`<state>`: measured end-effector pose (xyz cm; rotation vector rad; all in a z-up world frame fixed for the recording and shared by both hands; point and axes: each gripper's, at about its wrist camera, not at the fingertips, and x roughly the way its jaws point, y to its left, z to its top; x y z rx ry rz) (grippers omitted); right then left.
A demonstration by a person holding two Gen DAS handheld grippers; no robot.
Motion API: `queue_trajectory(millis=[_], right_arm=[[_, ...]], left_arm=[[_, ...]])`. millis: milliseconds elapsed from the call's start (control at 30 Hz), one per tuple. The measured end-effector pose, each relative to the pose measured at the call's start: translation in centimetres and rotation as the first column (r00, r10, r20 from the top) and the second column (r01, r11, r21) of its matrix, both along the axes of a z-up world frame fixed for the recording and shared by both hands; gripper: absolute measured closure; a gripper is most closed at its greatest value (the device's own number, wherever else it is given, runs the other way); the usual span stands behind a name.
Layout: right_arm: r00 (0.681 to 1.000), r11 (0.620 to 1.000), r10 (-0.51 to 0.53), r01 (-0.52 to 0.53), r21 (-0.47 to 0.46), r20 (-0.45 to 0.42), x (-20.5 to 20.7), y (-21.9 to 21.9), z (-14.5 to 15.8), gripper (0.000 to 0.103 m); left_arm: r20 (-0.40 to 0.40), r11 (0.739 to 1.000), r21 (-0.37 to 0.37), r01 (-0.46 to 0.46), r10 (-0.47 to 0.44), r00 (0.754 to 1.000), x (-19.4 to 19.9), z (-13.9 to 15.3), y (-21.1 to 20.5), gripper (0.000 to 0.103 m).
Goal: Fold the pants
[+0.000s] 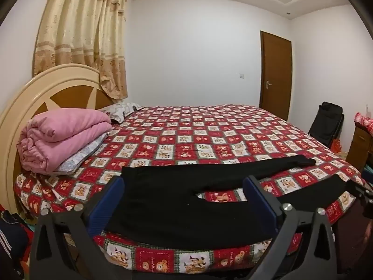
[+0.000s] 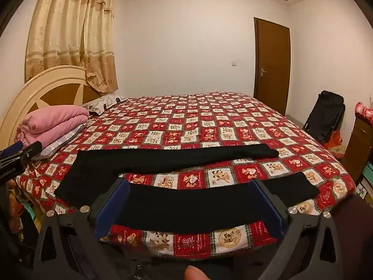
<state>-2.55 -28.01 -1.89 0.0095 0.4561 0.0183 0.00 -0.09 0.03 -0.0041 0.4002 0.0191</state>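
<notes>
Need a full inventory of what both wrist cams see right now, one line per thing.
pants: 1, black, laid flat with legs spread, near edge of bed
bedspread: 1, red and white patchwork, covering the bed
quilt: 1, pink, folded, by the headboard
pillow: 1, white patterned, behind the quilt
headboard: 1, cream and brown, left end of bed
curtain: 1, beige, above the headboard
door: 1, brown, shut, far wall
bag: 1, black, on the floor right of the bed
left hand-held gripper: 1, black with blue pads, open, over the waist end
right hand-held gripper: 1, same colours, open, over the near leg
</notes>
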Motion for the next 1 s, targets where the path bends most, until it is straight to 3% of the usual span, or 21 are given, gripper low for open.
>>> queue_trajectory(millis=[67,200,1000], right_arm=[[1.000,1.000,0.001,-0.001,-0.001,0.005,-0.1,-0.1,0.2,0.001],[1.000,1.000,0.001,-0.001,-0.009,0.005,-0.3,0.5,-1.1,0.001],[0.999,1.000,-0.007,0.007,0.010,-0.045,0.9,-0.2,-1.4,0.001]], left_arm=[[0.005,1.000,-0.023,-0.001,0.001,1.000,0.0,0.0,0.2,0.000],[0.007,1.000,-0.009,0.006,-0.006,1.000,-0.1,0.1,0.2,0.000],[0.005,1.000,-0.004,0.000,0.000,1.000,0.3,-0.7,0.5,0.000]])
